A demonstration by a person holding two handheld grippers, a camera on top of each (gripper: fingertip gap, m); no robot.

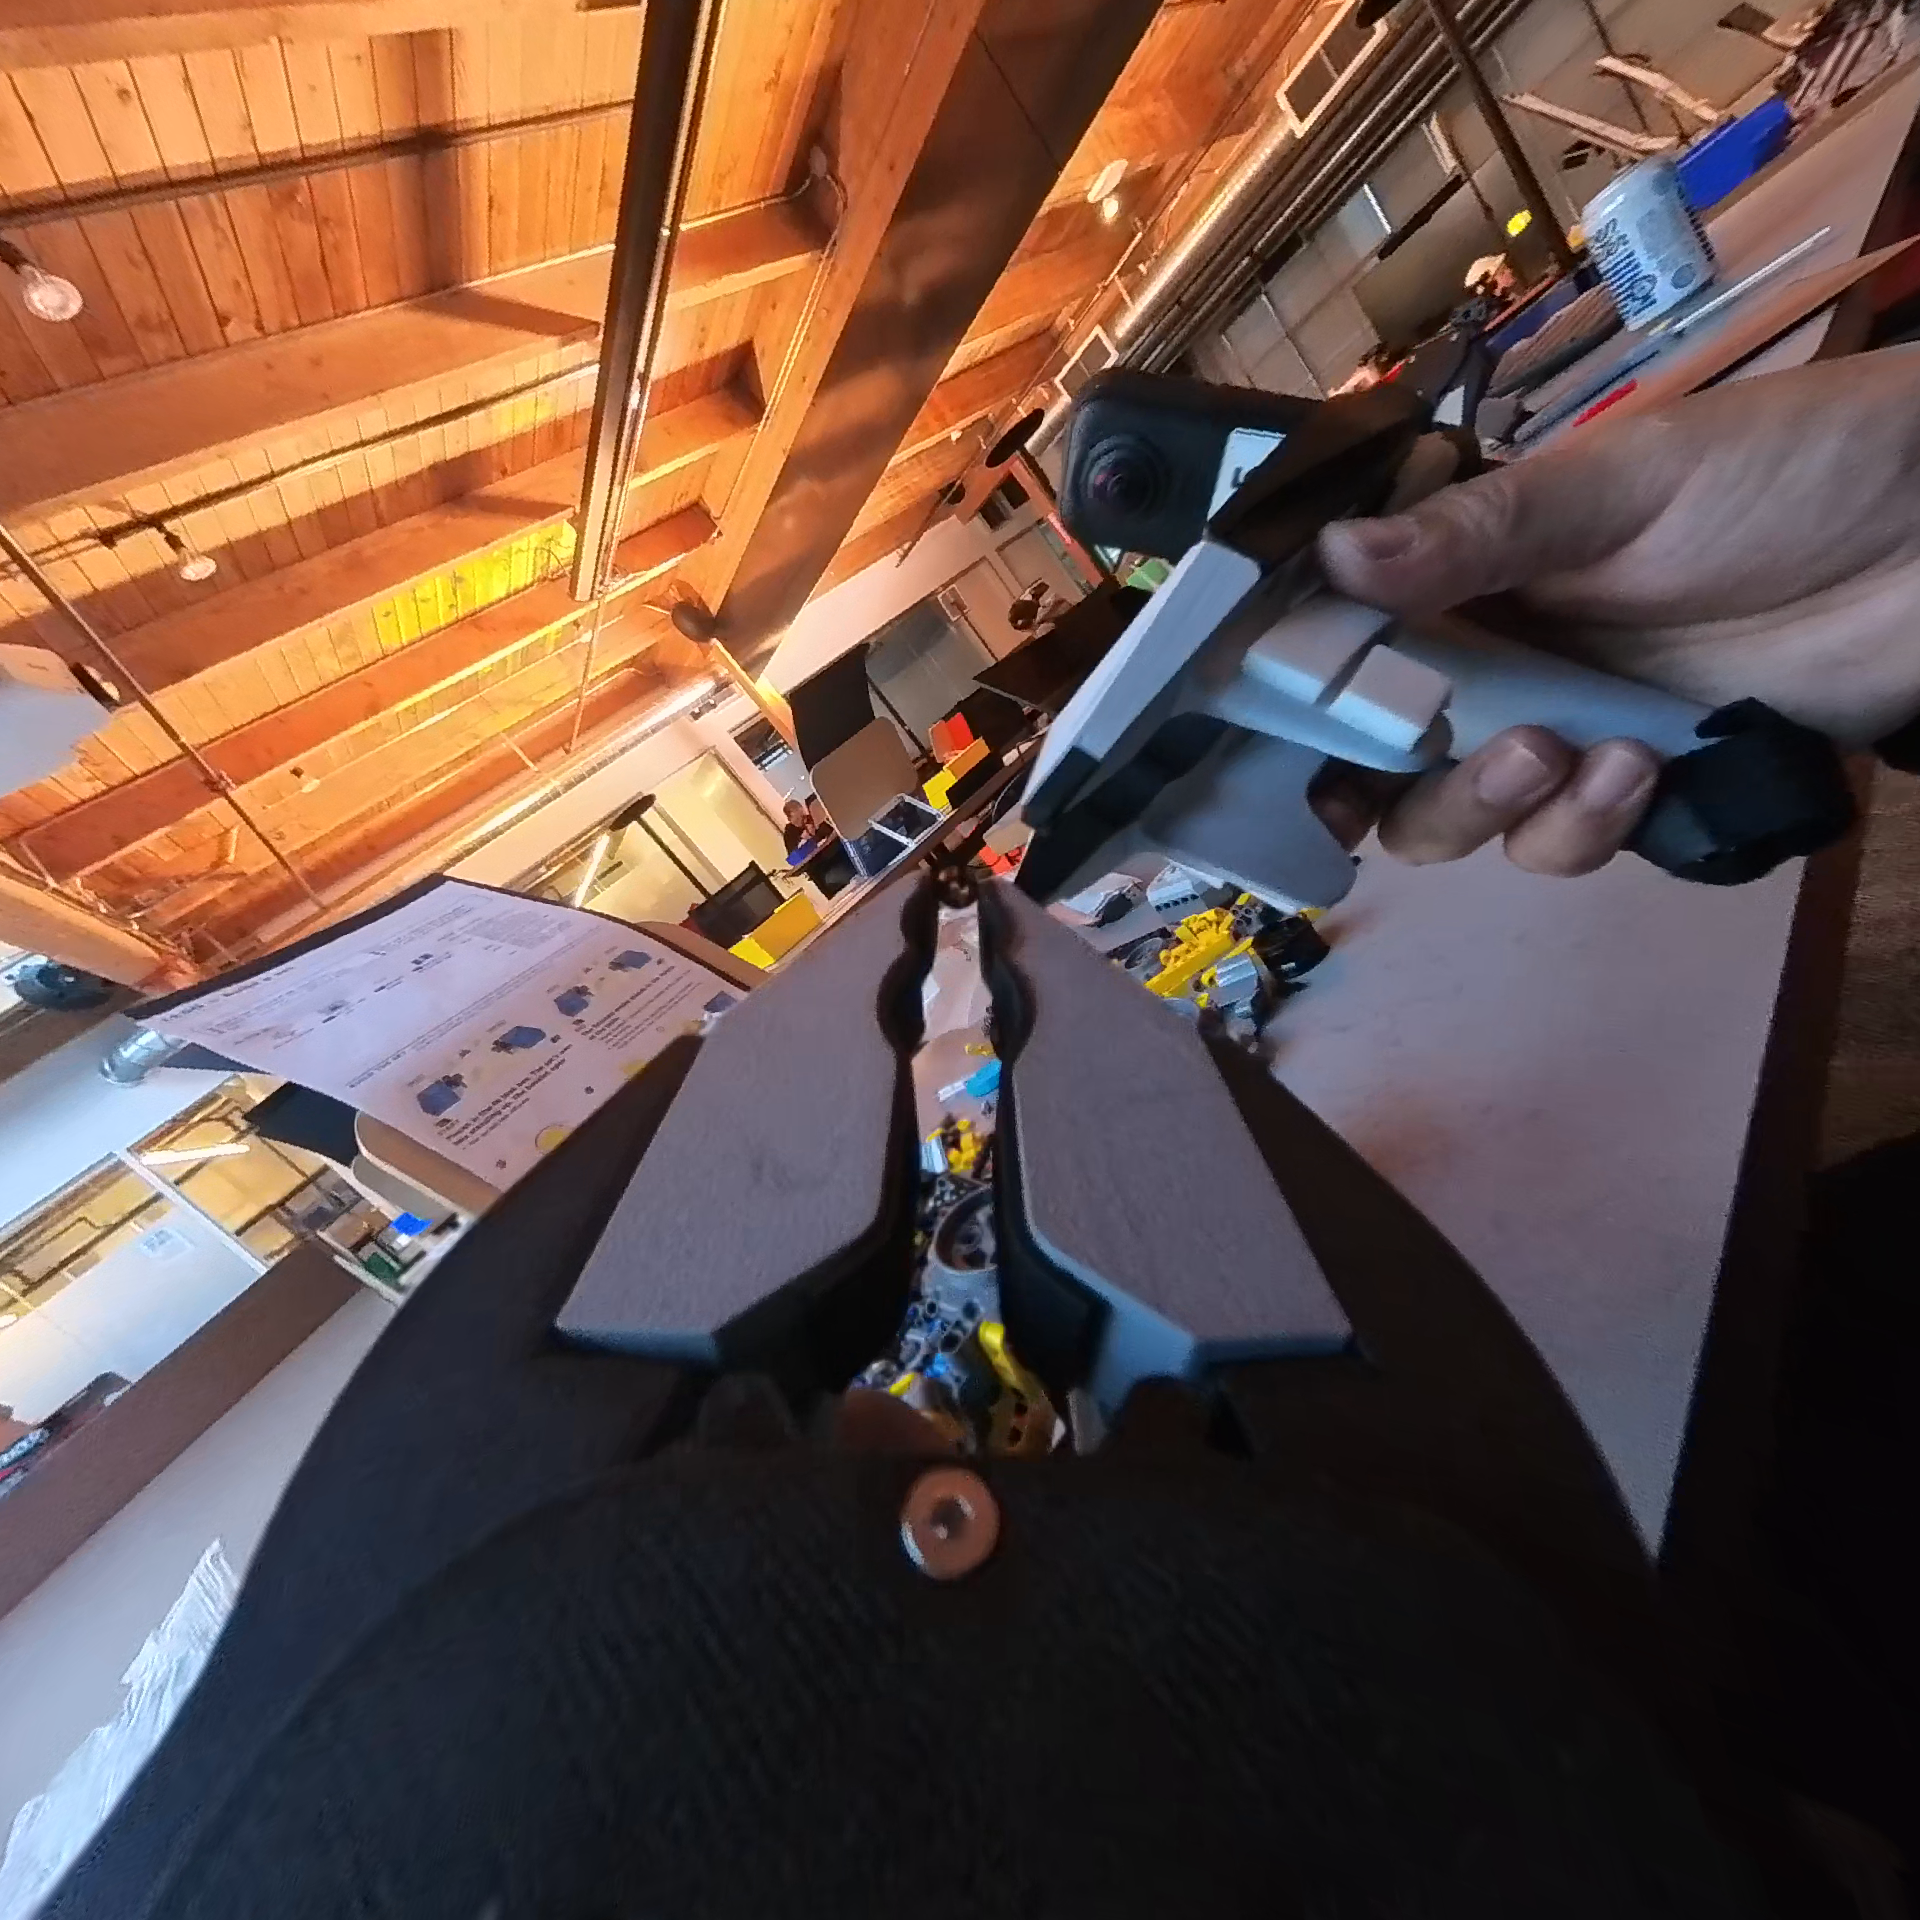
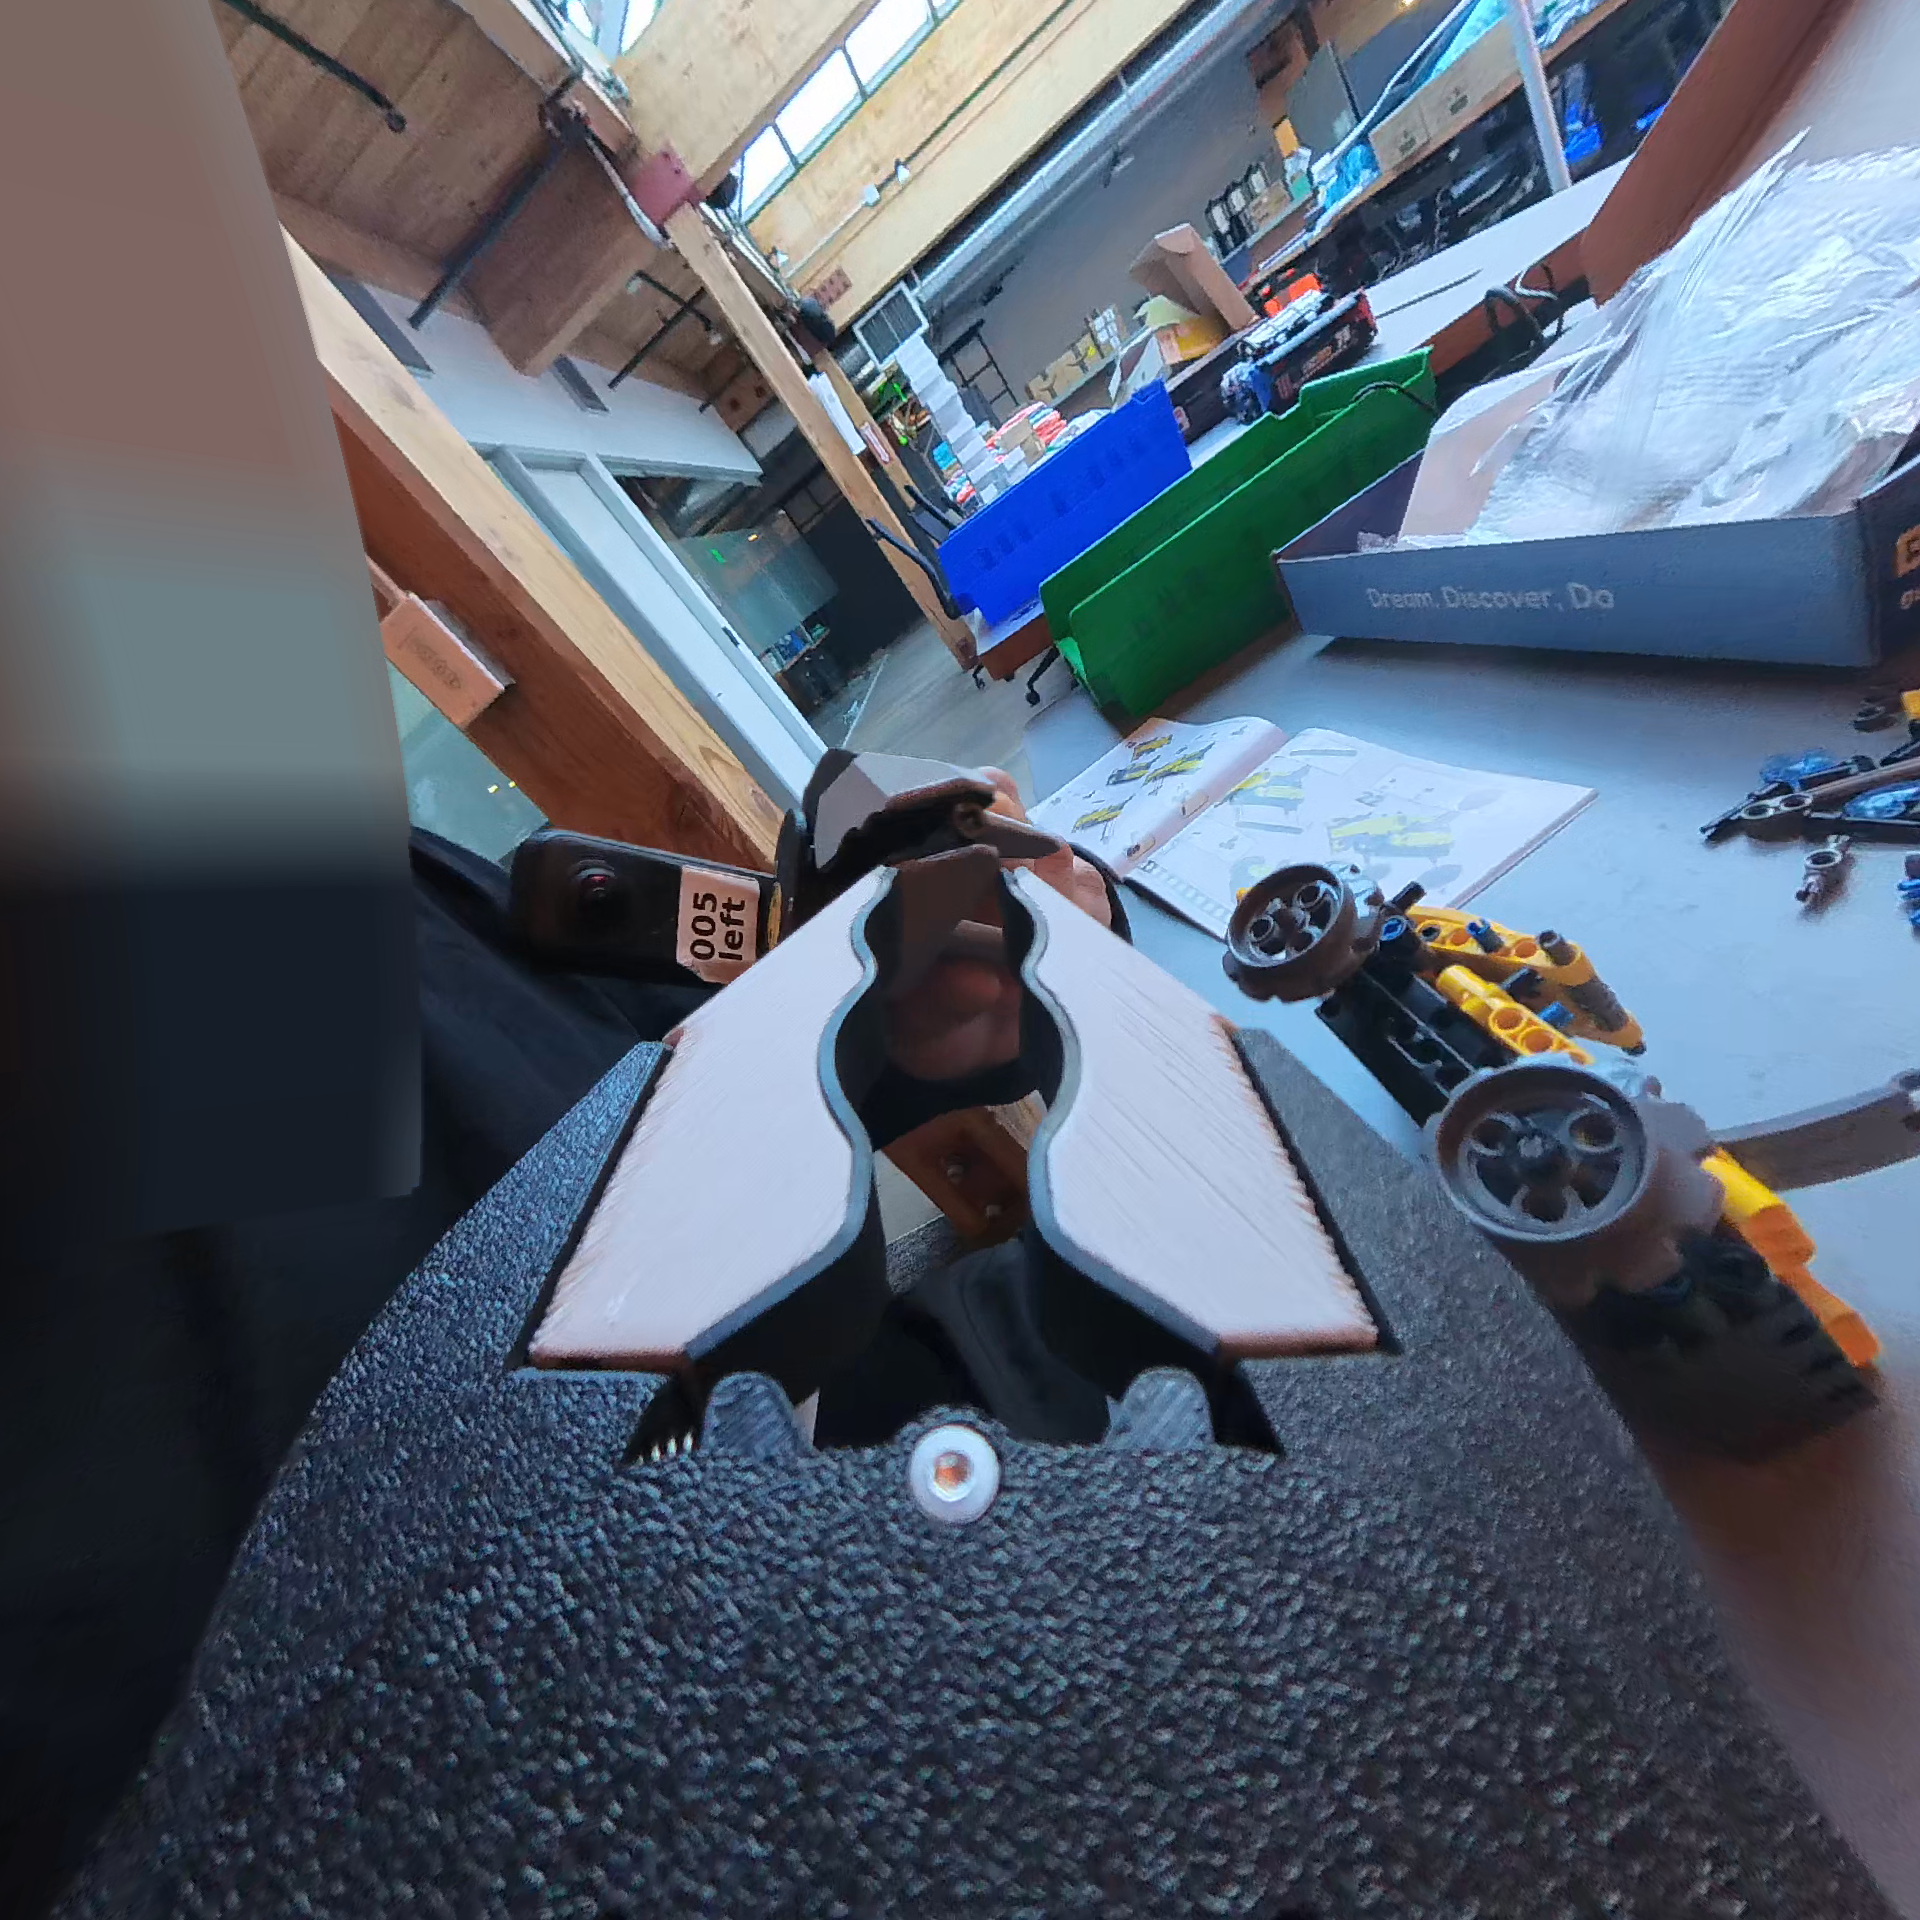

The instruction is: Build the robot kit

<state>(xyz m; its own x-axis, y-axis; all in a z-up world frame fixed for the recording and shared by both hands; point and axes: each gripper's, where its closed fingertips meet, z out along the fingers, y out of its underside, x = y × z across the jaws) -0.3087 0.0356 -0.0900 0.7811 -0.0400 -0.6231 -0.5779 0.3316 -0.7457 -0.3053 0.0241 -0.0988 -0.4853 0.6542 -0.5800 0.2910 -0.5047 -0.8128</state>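
Wheels mark the spot: the yellow-and-black brick model (image 2: 1507, 1081) lies on the grey table (image 2: 1714, 935) just to the right of the right gripper (image 2: 951, 883). Its long axis runs from the far wheel down toward the near wheel, roughly alongside that gripper's fingers rather than across them. The right gripper's fingers stand apart with nothing between them; through the gap the other gripper shows head-on, so the two tools face each other. The left gripper (image 1: 954, 899) has its fingers drawn almost together, with only a thin slit between. There is a small dark shape at the tips, and whether they pinch it I cannot tell. Through that slit parts of the model (image 1: 961, 1247) show directly below, so the left one hangs over it, while a hand (image 1: 1662, 582) holds the right tool just beyond. An open instruction booklet (image 2: 1299, 810) lies past the model, with a grey box (image 2: 1558, 603) of plastic bags farther back.
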